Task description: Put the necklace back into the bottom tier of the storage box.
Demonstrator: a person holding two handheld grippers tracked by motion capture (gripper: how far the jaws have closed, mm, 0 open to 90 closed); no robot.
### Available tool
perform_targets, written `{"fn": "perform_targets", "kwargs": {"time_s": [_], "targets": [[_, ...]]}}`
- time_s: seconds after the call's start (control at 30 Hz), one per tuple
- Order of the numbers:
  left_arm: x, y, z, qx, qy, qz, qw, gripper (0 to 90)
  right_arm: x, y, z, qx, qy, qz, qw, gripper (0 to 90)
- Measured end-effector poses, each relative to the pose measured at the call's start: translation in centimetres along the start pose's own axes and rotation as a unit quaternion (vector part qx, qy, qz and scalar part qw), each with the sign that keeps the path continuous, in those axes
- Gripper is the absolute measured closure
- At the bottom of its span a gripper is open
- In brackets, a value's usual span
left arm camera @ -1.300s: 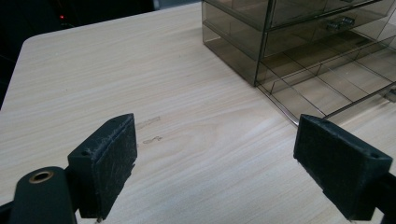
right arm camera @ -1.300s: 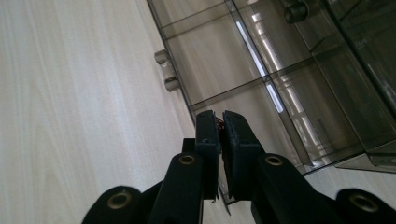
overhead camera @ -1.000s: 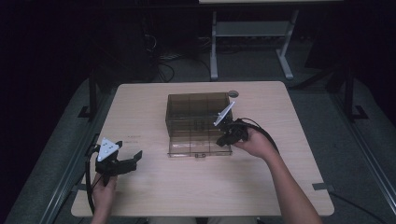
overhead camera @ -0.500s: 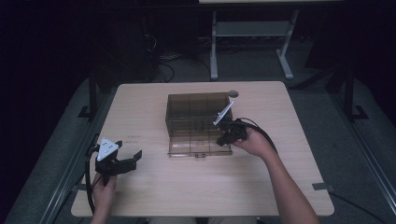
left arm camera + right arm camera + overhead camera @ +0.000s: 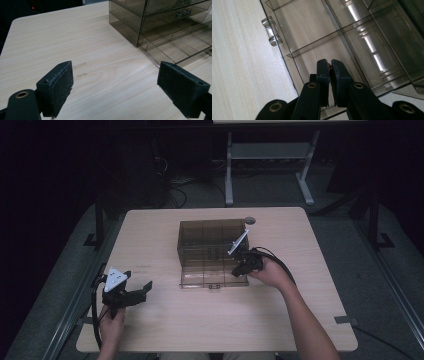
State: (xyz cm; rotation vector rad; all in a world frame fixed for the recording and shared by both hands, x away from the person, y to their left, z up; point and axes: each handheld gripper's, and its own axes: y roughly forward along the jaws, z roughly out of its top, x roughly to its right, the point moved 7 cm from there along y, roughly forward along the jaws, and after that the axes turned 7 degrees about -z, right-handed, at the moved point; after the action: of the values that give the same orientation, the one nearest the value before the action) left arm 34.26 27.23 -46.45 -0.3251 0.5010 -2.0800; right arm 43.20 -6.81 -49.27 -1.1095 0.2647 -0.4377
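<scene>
Bottom drawer [image 5: 214, 279] of the smoked organizer [image 5: 212, 240] at table centre stands pulled out; right gripper [image 5: 330, 68], over it, pinches something small, possibly reddish, still unplaced; left gripper [image 5: 115, 82] gapes idle near-left.

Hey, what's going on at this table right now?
A person works on a smoky clear drawer organizer whose bottom drawer is pulled out. The right hand-held gripper hangs over the open drawer, jaws closed on something small and reddish that I can't identify. The left hand-held gripper waits open above the wooden table, off to the side.
</scene>
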Motion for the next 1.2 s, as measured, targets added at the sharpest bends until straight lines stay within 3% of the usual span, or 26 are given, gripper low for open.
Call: {"fn": "perform_targets", "kwargs": {"time_s": [0.87,1.2], "targets": [[-0.06,0.14,-0.03,-0.001,0.0,0.0,1.0,13.1,0.4,0.88,-0.38,-0.005,0.005,0.0,1.0,84.3],[0.06,0.05,0.01,0.001,0.002,-0.002,1.0,13.1,0.2,0.78,-0.48,-0.002,0.008,-0.003,1.0,78.8]]}}
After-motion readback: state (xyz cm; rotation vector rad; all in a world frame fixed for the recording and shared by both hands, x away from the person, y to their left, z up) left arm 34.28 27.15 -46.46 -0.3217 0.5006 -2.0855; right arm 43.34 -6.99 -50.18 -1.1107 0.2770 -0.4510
